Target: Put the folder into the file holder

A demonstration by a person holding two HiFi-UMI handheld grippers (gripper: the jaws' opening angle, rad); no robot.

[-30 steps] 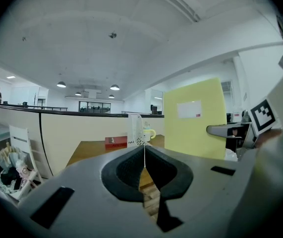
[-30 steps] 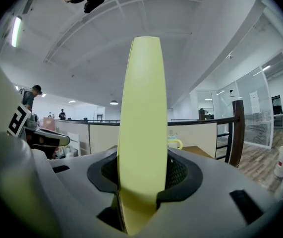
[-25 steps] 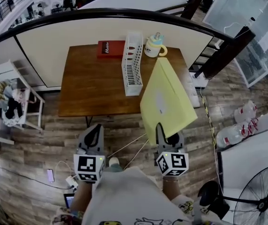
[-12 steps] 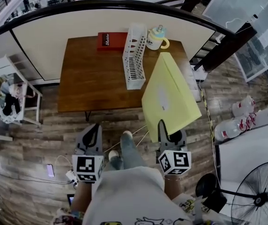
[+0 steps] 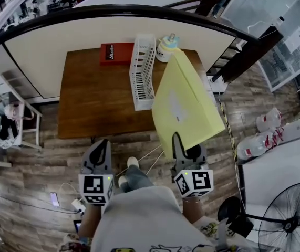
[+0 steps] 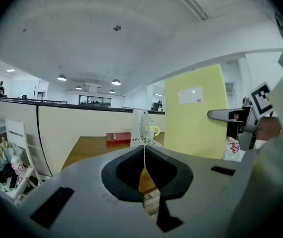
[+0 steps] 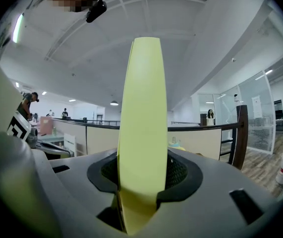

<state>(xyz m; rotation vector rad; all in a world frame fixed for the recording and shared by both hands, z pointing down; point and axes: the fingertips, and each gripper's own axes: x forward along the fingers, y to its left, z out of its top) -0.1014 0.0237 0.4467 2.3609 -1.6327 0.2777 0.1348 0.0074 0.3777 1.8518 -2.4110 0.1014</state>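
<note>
Open tabletop [image 5: 92, 104] left of the file holder [image 5: 142, 70]; red box [image 5: 115, 53] and mug [image 5: 164, 47] crowd its far end, folder [image 5: 184, 104] perhaps overhanging its right.

Yel. folder [image 5: 184, 106] aloft, tilted; wht holder [image 5: 142, 70] upright

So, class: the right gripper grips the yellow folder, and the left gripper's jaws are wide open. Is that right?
One slip: the left gripper has its jaws closed together, empty, as the left gripper view shows. The right gripper does grip the yellow folder.
</note>
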